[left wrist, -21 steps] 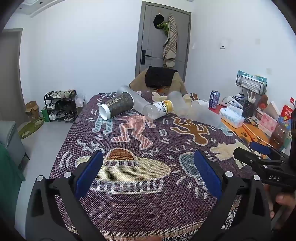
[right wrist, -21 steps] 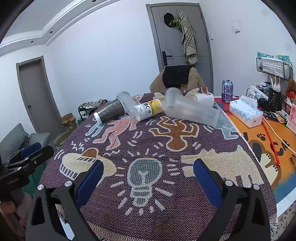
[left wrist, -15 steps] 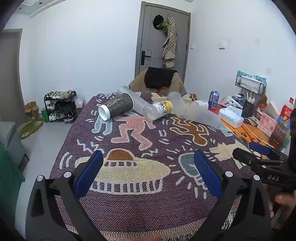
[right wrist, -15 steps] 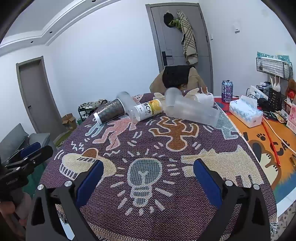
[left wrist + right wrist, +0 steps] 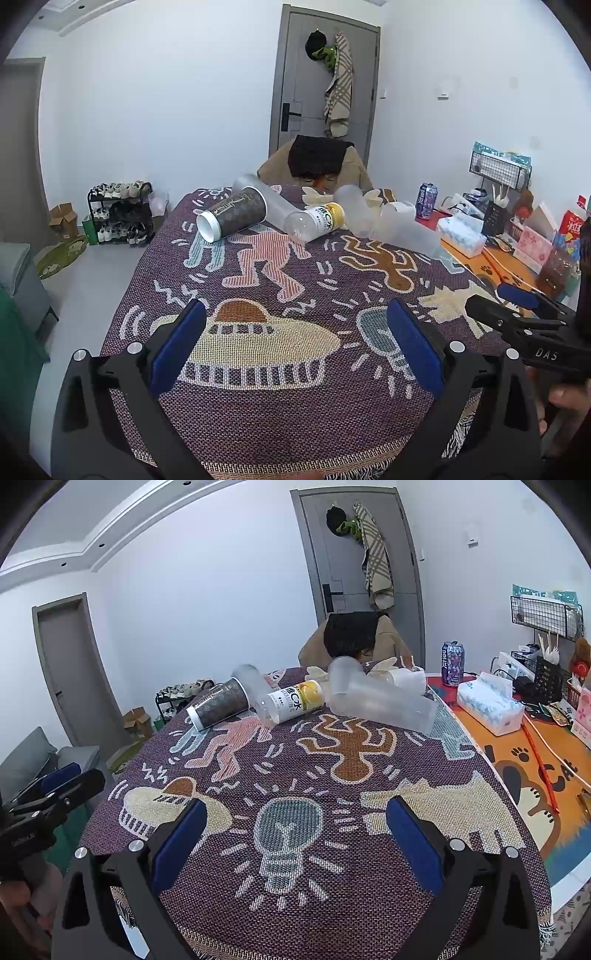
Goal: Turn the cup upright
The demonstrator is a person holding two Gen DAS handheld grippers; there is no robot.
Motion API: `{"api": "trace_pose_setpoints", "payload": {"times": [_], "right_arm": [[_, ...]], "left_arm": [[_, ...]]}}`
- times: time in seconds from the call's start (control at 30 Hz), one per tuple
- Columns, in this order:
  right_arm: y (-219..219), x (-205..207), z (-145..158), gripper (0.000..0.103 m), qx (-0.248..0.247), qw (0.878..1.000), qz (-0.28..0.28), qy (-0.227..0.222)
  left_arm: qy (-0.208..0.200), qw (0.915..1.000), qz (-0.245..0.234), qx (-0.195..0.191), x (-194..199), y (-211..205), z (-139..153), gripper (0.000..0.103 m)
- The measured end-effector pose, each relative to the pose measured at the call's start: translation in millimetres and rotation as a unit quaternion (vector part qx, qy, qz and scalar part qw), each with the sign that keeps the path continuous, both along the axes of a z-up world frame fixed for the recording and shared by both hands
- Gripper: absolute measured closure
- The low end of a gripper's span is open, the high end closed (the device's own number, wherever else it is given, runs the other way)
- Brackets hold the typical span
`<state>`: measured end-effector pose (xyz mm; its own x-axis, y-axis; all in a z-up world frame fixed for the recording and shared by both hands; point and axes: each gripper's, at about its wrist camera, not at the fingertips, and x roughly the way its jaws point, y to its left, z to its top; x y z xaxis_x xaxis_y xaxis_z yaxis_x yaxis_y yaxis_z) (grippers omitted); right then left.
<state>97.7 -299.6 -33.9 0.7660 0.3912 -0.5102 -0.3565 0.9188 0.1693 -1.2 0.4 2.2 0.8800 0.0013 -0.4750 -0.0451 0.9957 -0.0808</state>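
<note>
Both sets of jaws stand wide apart and hold nothing: left gripper [image 5: 295, 347], right gripper [image 5: 295, 834], low over the near end of the surface [image 5: 332, 849].

The cups lie well ahead of both, at the far end, all on their sides. Dark cup [image 5: 232, 218], white rim toward me, ahead and left of my left jaws. A clear cup [image 5: 266, 199] sits just behind it, touching or nested; I cannot tell which. A bottle [image 5: 317, 221] with a yellow label lies beside them. Two more clear cups [image 5: 376, 701] lie ahead and right, overlapping. Which cup is meant, the task does not say.

Risks, as I judge them:
- Cups on their sides roll. A nudge from one jaw before the other lands would send the dark cup left, toward the edge near it and the floor beyond.
- The cluster is tight. Reaching for one, I could knock the bottle or a neighbour.
- Clear cups look thin; a hard squeeze may buckle them or pop them out.
- The cloth is woven and may drag or bunch under a tilting rim.
- Both grippers are close side by side; converging on one cup risks a clash.

Room: open cloth between my jaws and the cups, nothing in the way. Left edge drops to the floor. To the right, a tissue box [image 5: 491, 709] and can [image 5: 452, 662] crowd the orange mat. A chair [image 5: 317, 162] stands behind the far edge.
</note>
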Motion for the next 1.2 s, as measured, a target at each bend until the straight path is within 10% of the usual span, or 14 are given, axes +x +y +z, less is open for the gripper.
{"api": "trace_pose_setpoints", "payload": {"times": [1.2], "right_arm": [[-4.4,-1.6,2.7,0.008,0.003,1.0,-0.008,-0.007]], "left_arm": [[-0.007,0.9999,-0.007,0.003,-0.5,-4.4,4.4,0.006]]}}
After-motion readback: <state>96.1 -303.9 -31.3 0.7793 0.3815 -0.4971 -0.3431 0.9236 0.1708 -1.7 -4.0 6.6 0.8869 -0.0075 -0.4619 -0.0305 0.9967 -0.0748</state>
